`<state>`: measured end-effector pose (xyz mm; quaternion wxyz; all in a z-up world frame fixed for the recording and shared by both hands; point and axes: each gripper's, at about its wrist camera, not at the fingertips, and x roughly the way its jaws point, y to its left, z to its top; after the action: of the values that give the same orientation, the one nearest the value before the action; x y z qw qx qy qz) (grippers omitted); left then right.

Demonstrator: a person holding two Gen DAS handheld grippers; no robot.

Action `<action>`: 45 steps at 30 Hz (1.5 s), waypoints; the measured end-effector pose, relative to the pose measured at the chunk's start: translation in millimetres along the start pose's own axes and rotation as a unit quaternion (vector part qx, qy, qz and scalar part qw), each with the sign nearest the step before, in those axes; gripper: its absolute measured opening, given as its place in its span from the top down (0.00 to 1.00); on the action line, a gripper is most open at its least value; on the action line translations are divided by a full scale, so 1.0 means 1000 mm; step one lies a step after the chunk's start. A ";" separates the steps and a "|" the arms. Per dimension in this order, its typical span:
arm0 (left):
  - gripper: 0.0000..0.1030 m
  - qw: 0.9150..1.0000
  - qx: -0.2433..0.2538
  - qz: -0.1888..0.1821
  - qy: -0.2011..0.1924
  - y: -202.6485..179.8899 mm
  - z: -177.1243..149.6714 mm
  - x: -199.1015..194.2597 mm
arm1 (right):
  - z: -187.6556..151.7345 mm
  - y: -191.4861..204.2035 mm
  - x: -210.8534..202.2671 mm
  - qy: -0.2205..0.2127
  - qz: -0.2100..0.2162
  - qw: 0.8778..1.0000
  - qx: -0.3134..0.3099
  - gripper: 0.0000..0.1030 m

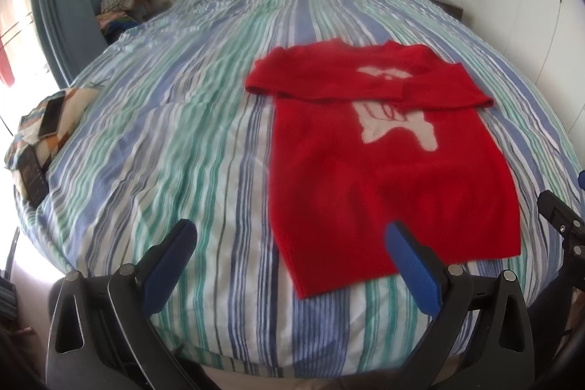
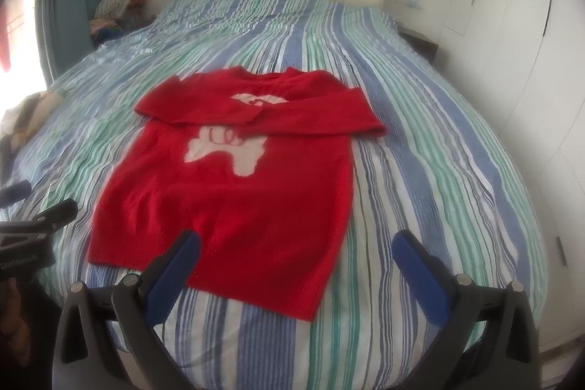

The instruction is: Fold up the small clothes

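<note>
Both hand-held grippers, left (image 1: 289, 243) and right (image 2: 298, 253), hover spread and empty over the near hem of a red sweater (image 1: 384, 178) on the striped bed (image 1: 164, 134); sleeves lie folded across the chest (body folds seemingly remain).

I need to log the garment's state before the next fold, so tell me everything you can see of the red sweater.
The red sweater is a small, fuzzy-looking knit with a white figure on its chest. It lies flat, front up, on the striped bedspread, neck toward the headboard and hem toward the cameras. Both sleeves are folded across the chest, overlapping and partly covering the figure. The body is not yet folded. Both grippers hover open near the hem, touching nothing.
</note>
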<state>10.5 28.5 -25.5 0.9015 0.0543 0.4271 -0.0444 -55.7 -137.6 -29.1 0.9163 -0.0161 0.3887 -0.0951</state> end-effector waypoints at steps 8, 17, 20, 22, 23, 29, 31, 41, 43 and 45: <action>0.00 1.000 0.013 -0.012 0.003 -0.010 -0.001 -0.001 | 0.001 -0.002 -0.004 -0.003 -0.051 0.999 -0.011 0.00; 0.00 1.000 0.013 -0.008 0.013 -0.013 -0.001 0.004 | 0.000 -0.012 0.000 0.007 -0.079 0.997 -0.010 0.00; 0.00 1.000 0.010 -0.008 0.016 -0.012 -0.002 0.005 | -0.001 -0.013 0.000 0.008 -0.083 0.997 -0.009 0.00; 0.00 1.000 0.009 -0.009 0.017 -0.011 -0.003 0.005 | -0.001 -0.012 -0.001 0.008 -0.084 0.996 -0.009 0.00; 0.00 1.000 0.009 -0.008 0.017 -0.011 -0.003 0.005 | -0.001 -0.012 0.000 0.008 -0.084 0.996 -0.009 0.00; 0.00 1.000 0.009 -0.007 0.021 -0.011 -0.004 0.007 | -0.001 -0.011 0.000 0.009 -0.087 0.996 -0.011 0.00; 0.00 1.000 0.008 -0.007 0.022 -0.010 -0.004 0.007 | 0.000 -0.011 0.000 0.010 -0.088 0.996 -0.011 0.00; 0.00 1.000 0.010 -0.008 0.024 -0.010 -0.006 0.007 | 0.000 -0.011 -0.001 0.010 -0.089 0.996 -0.012 0.00; 0.00 1.000 0.010 -0.007 0.024 -0.010 -0.006 0.007 | 0.000 -0.010 -0.001 0.010 -0.089 0.996 -0.012 0.00; 0.00 1.000 0.011 -0.007 0.025 -0.010 -0.006 0.007 | 0.000 -0.010 0.000 0.011 -0.089 0.996 -0.014 0.00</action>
<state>9.1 18.7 -35.5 0.8896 0.0620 0.4493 -0.0537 -57.3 -147.4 -27.7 0.8996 -0.0624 0.3972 -0.1705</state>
